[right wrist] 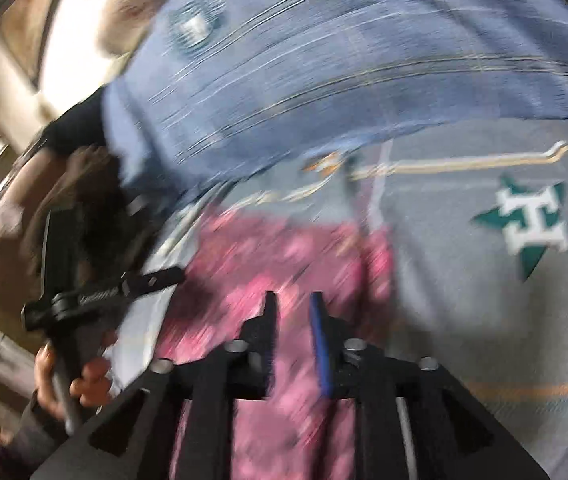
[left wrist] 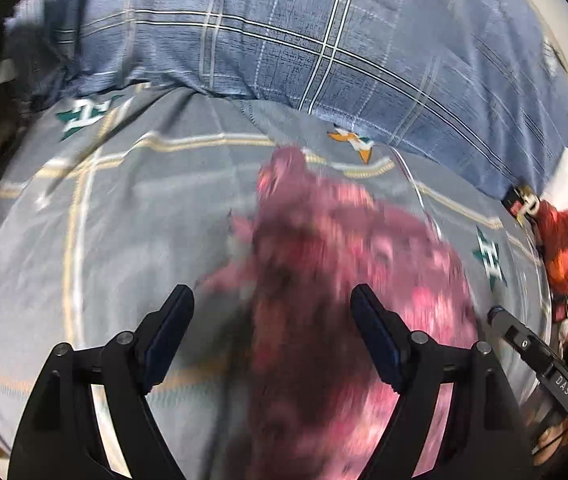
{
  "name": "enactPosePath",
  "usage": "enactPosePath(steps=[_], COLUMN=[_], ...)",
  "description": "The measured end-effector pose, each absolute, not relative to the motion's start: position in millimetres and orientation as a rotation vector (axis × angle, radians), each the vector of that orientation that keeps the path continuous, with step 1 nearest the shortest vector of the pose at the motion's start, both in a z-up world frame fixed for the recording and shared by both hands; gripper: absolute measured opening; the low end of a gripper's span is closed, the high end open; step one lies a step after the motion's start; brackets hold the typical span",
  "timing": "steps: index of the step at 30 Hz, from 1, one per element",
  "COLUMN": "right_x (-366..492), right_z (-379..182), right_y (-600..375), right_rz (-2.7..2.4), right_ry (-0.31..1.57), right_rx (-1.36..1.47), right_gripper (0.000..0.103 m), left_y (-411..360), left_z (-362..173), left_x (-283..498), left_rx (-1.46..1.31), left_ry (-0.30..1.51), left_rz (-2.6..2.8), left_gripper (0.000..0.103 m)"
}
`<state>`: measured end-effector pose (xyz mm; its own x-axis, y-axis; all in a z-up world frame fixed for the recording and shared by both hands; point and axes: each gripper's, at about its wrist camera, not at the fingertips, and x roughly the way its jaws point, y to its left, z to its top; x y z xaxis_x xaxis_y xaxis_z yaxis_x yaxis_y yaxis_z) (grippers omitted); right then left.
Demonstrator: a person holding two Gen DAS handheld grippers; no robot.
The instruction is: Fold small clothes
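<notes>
Pink patterned garment (left wrist: 335, 264), one only, lies crumpled and blurred on the grey sheet (left wrist: 124, 216). The left gripper (left wrist: 272, 300) hangs over its near part, fingers spread wide, nothing between the pads. The right gripper (right wrist: 293, 300) points at the same cloth, its narrow gap empty, pads apart.

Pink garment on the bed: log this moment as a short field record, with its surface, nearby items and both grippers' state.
garment: pink patterned cloth, crumpled, blurred
surface: grey bedsheet with star emblems
behind: blue plaid quilt
side pile: red and white clothes at right edge of left wrist view
left gripper: open, above the garment, gripping nothing
right gripper: narrow gap, above the garment; no cloth visibly pinched
fold status: not yet folded
</notes>
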<state>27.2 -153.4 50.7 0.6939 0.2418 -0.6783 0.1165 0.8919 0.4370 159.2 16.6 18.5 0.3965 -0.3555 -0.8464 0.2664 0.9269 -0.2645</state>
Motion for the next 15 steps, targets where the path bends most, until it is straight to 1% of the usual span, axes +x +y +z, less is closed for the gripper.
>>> enactPosePath(steps=[2,3,4,6,7,10,12,14,15], right_x=[27.1,27.9,25.1,21.8,18.9,-6.2,-19.2,-25.0,-24.9], right_z=[29.8,22.4,25.0,35.9,41.5,54.8,45.5,22.3,13.3], right_y=[-133.4,-127.3,-122.9,-119.0,-118.5,-107.8,-99.3,-92.4,-90.9], right_rz=[0.050,0.027,0.017,-0.037,-0.042,0.031,0.046,-0.009,-0.041], right_ry=[0.907,0.927,0.893,0.915,0.907,0.877,0.908,0.982,1.010], right_rx=[0.375,0.328,0.304,0.288,0.289,0.265,0.228,0.166,0.140], right_gripper=[0.029,0.027,0.026,0.026,0.031,0.031,0.033,0.033,0.035], left_y=[21.0,19.1,18.8,25.2,28.3,35.3,34.8,27.7,26.0], left_z=[1.8,-6.1,-13.7,-7.7,0.6,22.5,19.7,-1.4,-10.8], left_x=[139.8,138.0,134.0,127.2,122.8,99.9,85.7,76.4,72.8], left_rx=[-0.067,-0.054,-0.048,-0.063,-0.049,0.014,0.035,0.073,0.087], left_ry=[1.112,1.123,1.132,1.131,1.128,1.040,1.026,1.070,1.074], left_rz=[-0.396,-0.397,-0.403,-0.406,-0.401,-0.385,-0.399,-0.412,-0.415], left_gripper=[0.082,0.084,0.084,0.083,0.083,0.083,0.083,0.083,0.086])
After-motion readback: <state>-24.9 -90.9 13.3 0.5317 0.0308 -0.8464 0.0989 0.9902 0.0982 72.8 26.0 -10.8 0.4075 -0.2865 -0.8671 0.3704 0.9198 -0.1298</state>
